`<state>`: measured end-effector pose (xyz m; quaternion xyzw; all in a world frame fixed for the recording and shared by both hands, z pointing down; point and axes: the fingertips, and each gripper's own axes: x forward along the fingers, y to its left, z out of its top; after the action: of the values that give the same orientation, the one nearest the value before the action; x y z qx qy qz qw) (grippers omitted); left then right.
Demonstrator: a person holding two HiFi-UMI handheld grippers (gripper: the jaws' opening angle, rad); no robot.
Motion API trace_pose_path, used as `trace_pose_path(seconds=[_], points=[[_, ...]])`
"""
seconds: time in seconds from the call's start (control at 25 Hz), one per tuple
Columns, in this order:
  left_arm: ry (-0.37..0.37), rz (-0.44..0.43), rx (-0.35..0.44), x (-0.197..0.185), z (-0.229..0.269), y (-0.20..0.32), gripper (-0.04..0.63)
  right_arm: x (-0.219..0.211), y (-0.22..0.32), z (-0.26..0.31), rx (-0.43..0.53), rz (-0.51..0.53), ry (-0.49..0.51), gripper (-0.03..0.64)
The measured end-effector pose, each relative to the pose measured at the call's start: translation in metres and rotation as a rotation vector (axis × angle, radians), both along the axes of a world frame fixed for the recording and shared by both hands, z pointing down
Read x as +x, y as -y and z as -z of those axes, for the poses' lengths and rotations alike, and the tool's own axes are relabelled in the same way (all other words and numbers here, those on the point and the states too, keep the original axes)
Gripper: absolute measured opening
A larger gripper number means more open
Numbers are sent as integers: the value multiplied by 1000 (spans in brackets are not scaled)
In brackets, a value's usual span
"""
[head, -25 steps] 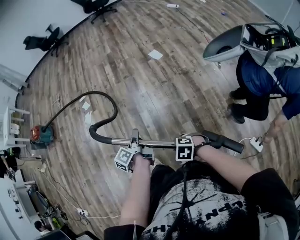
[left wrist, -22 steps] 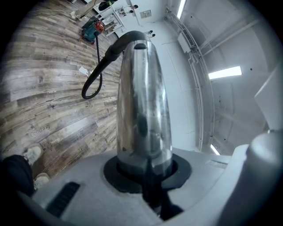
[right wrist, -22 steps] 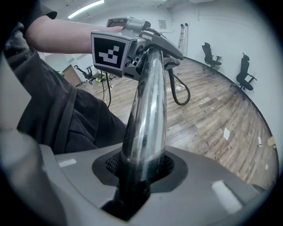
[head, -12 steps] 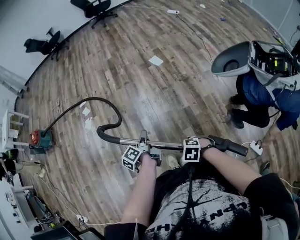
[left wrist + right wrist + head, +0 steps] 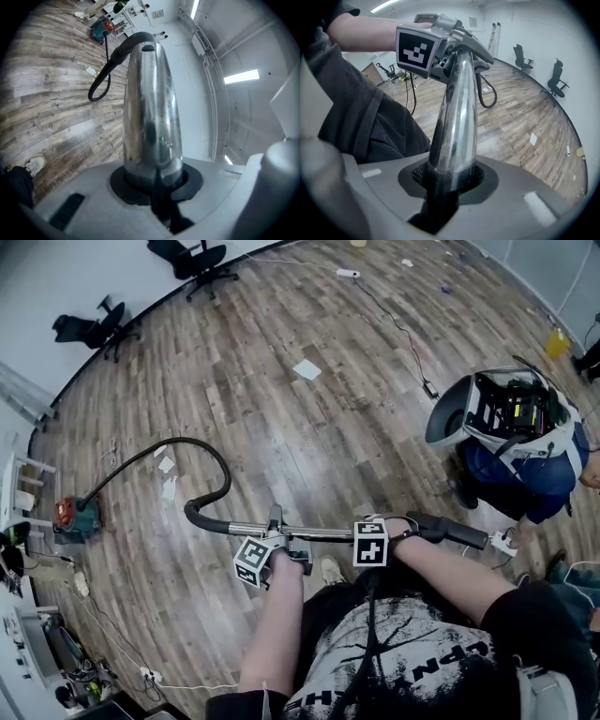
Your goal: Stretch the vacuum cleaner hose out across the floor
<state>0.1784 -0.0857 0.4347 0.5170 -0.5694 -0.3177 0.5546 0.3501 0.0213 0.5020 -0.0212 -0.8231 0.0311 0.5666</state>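
Observation:
The vacuum cleaner (image 5: 70,515) stands on the wood floor at the far left. Its black hose (image 5: 192,442) loops across the floor and bends up into a chrome tube (image 5: 323,532), held about level in front of me. My left gripper (image 5: 281,540) is shut on the tube near the hose end. My right gripper (image 5: 394,531) is shut on it next to the black handle end (image 5: 455,532). In the left gripper view the tube (image 5: 150,108) runs from the left gripper (image 5: 152,176) toward the hose (image 5: 99,84). In the right gripper view the tube (image 5: 457,117) leads from the right gripper (image 5: 445,180).
Another person (image 5: 516,442) in blue with a white rig crouches at the right, near a power strip (image 5: 502,542). Office chairs (image 5: 192,254) stand by the far wall. A cable (image 5: 394,320) and paper scraps (image 5: 307,369) lie on the floor. Desk clutter (image 5: 37,652) fills the lower left.
Both grippers have carried the tube a little sideways, still gripping it. The person at the right has moved lower in the picture and bent down.

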Motion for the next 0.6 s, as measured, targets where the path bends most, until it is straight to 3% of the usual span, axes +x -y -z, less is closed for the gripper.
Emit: trace_pose_path(seconds=[0.36, 0.6], points=[[-1, 66, -4, 77, -1, -23, 52, 83, -19, 3, -46, 56, 5, 120], [-10, 87, -51, 94, -14, -35, 52, 103, -30, -5, -99, 76, -6, 118]])
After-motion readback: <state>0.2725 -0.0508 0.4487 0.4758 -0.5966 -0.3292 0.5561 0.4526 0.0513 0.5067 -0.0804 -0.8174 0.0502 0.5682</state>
